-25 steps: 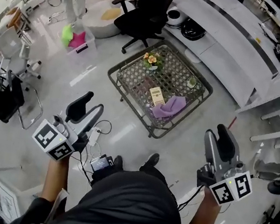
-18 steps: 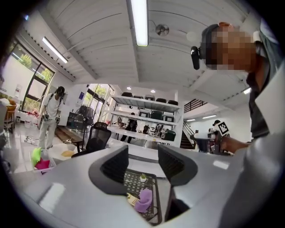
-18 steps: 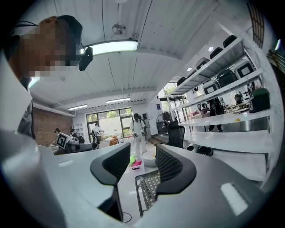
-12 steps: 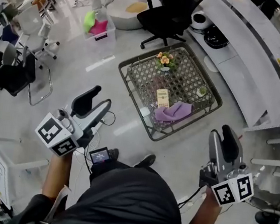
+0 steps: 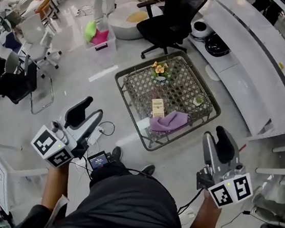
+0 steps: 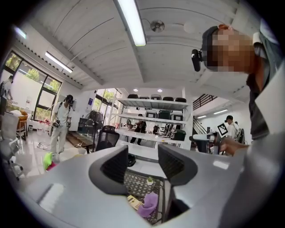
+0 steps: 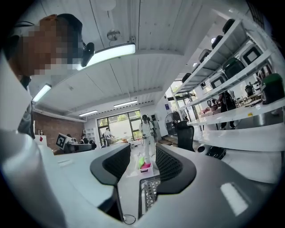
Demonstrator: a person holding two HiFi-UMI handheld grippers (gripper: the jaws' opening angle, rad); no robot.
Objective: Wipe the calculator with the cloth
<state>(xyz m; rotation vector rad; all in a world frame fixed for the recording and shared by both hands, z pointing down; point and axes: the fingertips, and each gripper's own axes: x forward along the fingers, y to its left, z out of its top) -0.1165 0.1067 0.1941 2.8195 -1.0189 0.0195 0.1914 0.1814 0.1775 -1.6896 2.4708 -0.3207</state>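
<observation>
A low wicker-topped glass table [image 5: 133, 103] stands on the floor ahead of me. On it lie a beige calculator [image 5: 157, 108] and, just right of it, a crumpled purple cloth [image 5: 170, 122]. The cloth [image 6: 149, 204] and calculator [image 6: 133, 202] also show low between the jaws in the left gripper view. My left gripper [image 5: 86, 111] is held level at the lower left, well short of the table, open and empty. My right gripper [image 5: 217, 144] is at the lower right, also clear of the table, open with nothing between its jaws.
A small flower pot [image 5: 160, 68] and a tiny plant [image 5: 198, 99] sit on the table. A black office chair [image 5: 173, 14] stands beyond it, a long white counter [image 5: 252, 57] to the right, chairs [image 5: 18, 77] at left. Cables [image 5: 99, 131] lie on the floor near my feet.
The view has shifted as I stepped; the table sits a little nearer and more central. Both grippers moved along with me, still open and empty.
</observation>
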